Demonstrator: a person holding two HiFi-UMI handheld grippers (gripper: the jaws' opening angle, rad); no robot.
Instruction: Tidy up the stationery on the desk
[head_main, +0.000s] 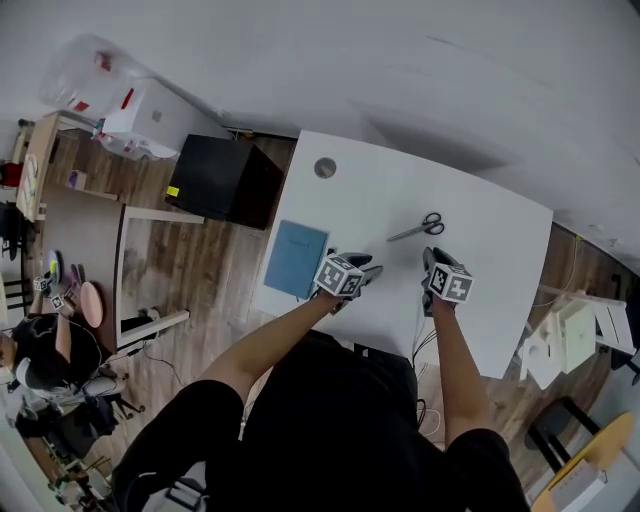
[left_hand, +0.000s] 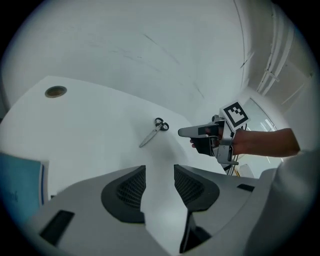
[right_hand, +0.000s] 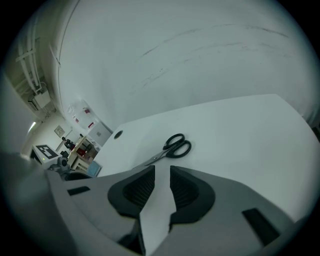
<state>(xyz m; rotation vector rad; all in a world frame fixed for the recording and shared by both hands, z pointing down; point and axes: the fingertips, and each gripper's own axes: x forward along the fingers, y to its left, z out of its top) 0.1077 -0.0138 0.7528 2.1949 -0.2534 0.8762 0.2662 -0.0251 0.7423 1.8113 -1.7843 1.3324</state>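
A pair of black-handled scissors (head_main: 420, 227) lies shut on the white desk (head_main: 480, 250), beyond both grippers. In the right gripper view the scissors (right_hand: 170, 149) sit just ahead of my right gripper (right_hand: 162, 182), whose jaws stand apart with only bare desk between them. My left gripper (left_hand: 159, 184) is open and empty too, with the scissors (left_hand: 155, 131) farther off. A blue notebook (head_main: 296, 258) lies flat at the desk's left edge, just left of the left gripper (head_main: 366, 270). The right gripper (head_main: 432, 262) hovers near the desk's front.
A round grey cable grommet (head_main: 325, 168) is set into the desk's far left corner. A black box (head_main: 222, 180) stands on the floor left of the desk. White shelving (head_main: 570, 335) and a chair (head_main: 590, 455) lie to the right. The right gripper (left_hand: 210, 136) shows in the left gripper view.
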